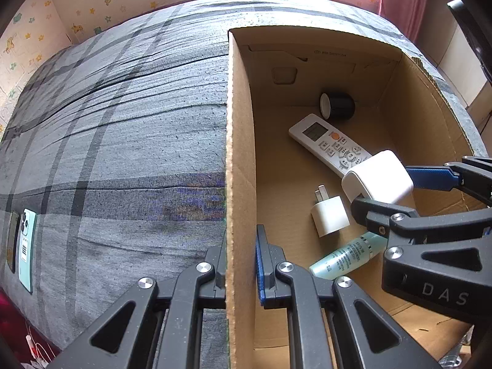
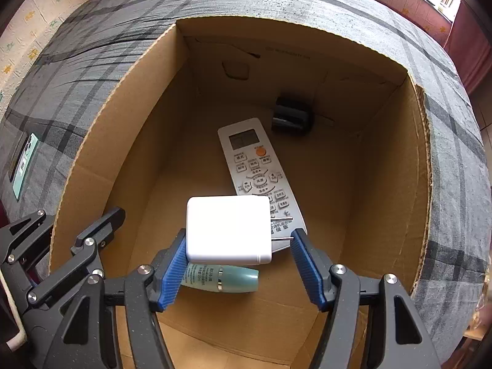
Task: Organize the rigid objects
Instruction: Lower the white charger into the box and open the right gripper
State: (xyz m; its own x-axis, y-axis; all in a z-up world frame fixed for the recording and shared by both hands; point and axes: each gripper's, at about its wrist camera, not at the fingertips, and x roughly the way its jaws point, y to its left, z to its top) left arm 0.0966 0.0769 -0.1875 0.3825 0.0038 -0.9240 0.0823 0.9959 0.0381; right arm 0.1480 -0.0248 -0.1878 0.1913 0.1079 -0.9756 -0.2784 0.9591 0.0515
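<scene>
A cardboard box [image 2: 384, 166] sat open on a grey plaid bedcover [image 1: 123, 141], filling the right half of the left wrist view and most of the right wrist view. The left gripper [image 1: 241, 264] at the bottom centre was clamped on the box's near side wall, one finger outside and the blue-padded finger inside. The right gripper [image 2: 240, 264] hung inside the box with its fingers apart; a large white charger [image 2: 229, 229] lay between them, touching the left pad [image 2: 173, 272], while the right pad stood clear beside its metal prongs. Whether the charger was resting on anything could not be told. Below it lay a pale green bottle [image 2: 224, 278]. A white remote control [image 2: 255, 169] stretched toward the box's far end, near a dark cylindrical object [image 2: 292, 118]. A small white plug [image 1: 329, 215] lay on the floor in the left wrist view. At the left edge, a mint-green phone [image 1: 27, 249] lay on the bedcover.
</scene>
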